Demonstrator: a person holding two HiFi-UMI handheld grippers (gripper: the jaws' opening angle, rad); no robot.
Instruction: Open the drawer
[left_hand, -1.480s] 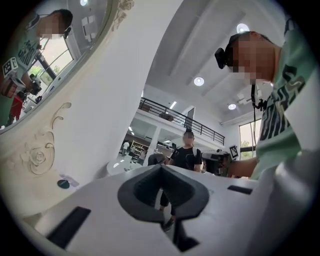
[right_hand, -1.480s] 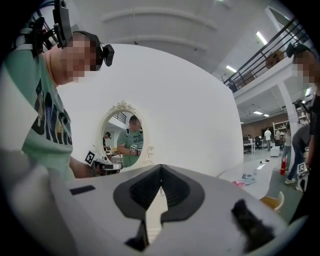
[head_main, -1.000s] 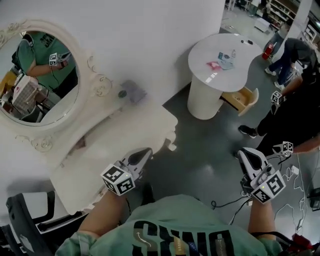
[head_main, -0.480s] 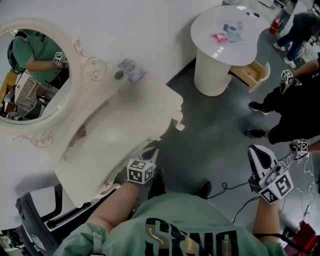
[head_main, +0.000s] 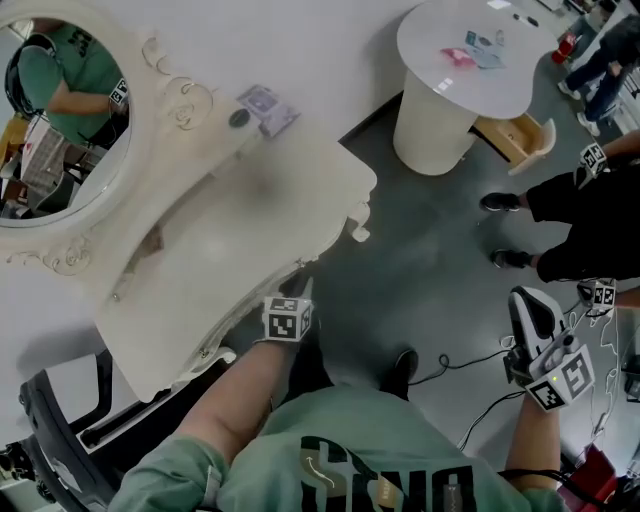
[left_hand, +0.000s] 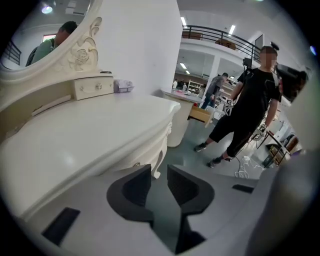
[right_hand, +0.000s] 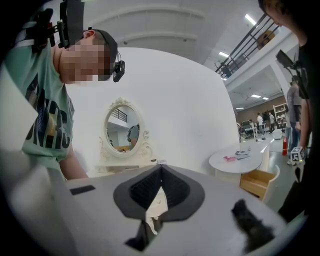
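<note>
One left claw (left_hand: 159, 171), empty, jaws just spreading, has the drawer (left_hand: 131, 164) close ahead, leftward.

The right gripper (right_hand: 160, 167) has its dark grey jaws meeting at the tips, nothing between them. Beyond stands a white oval carved-frame mirror (right_hand: 121, 131), a person's green printed T-shirt (right_hand: 45, 120) at left, a round white pedestal table (right_hand: 240, 157) and an open pale wooden drawer (right_hand: 257, 182) at right.

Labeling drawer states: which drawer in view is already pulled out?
The wooden drawer of the round white table, sticking out over the floor. The small knobbed drawer on the dressing table, below the mirror, sits shut.
</note>
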